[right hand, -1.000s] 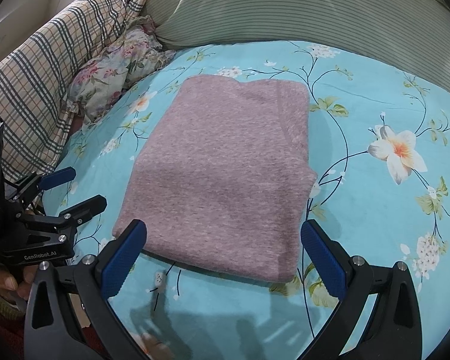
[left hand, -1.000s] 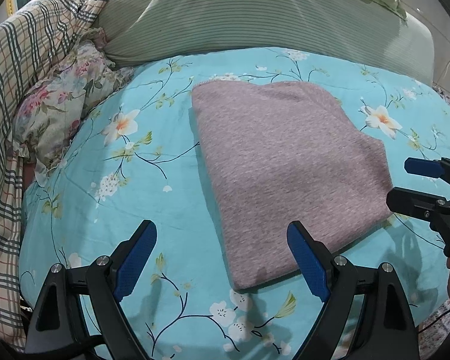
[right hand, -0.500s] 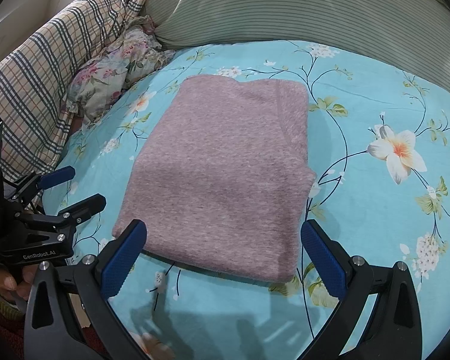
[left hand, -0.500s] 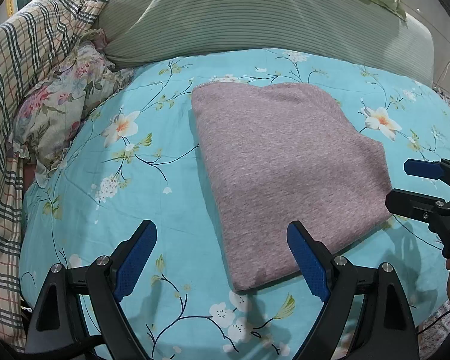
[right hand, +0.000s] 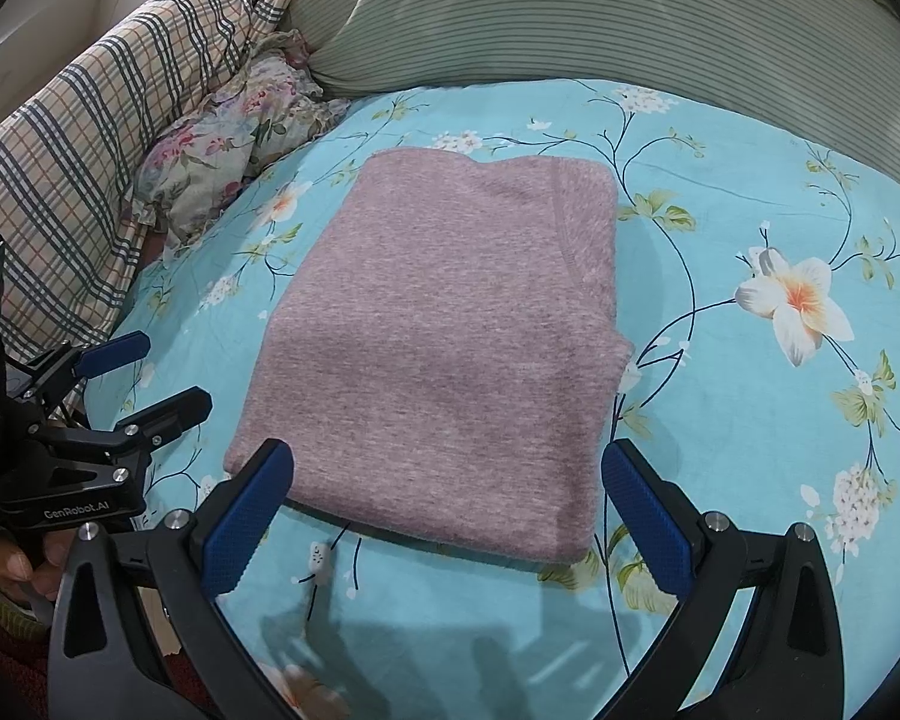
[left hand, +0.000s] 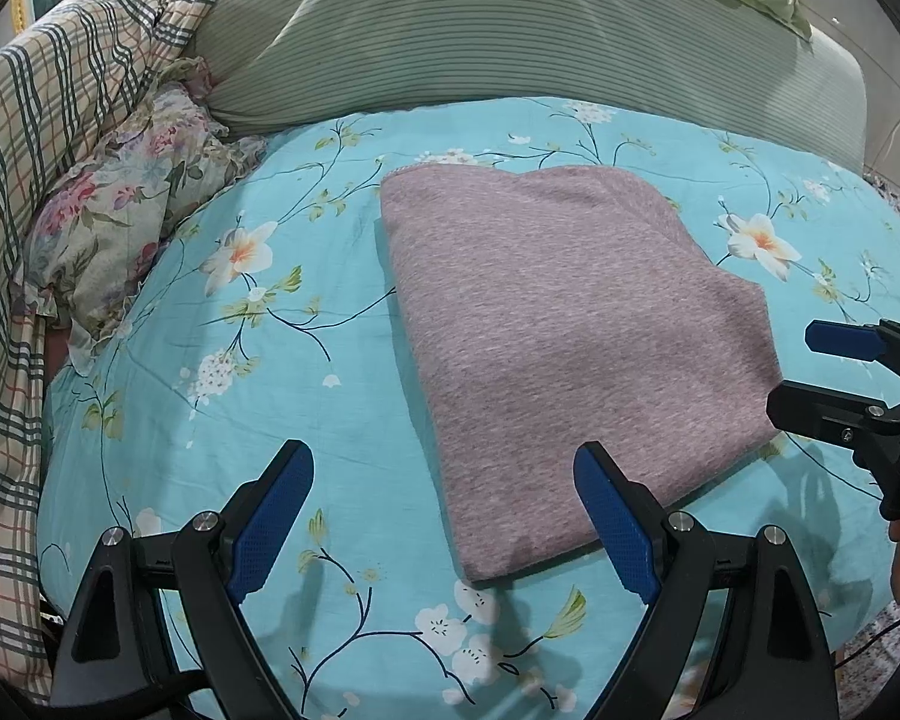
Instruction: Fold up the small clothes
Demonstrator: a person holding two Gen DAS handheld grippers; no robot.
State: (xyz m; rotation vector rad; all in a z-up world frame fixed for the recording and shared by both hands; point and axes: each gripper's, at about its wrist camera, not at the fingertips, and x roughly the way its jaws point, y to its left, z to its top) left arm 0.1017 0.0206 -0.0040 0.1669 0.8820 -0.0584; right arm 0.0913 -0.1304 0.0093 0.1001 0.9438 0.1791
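A mauve knit garment lies folded into a flat rectangle on the turquoise floral bedspread; it also shows in the right wrist view. My left gripper is open and empty, held above the garment's near left corner. My right gripper is open and empty, held above the garment's near edge. Each gripper shows in the other's view, the right one at the garment's right side and the left one at its left side.
A green striped pillow lies behind the garment. A plaid quilt and a floral pillow are bunched at the left. The bedspread stretches to the right of the garment.
Both grippers stay open and almost still. The garment has not moved.
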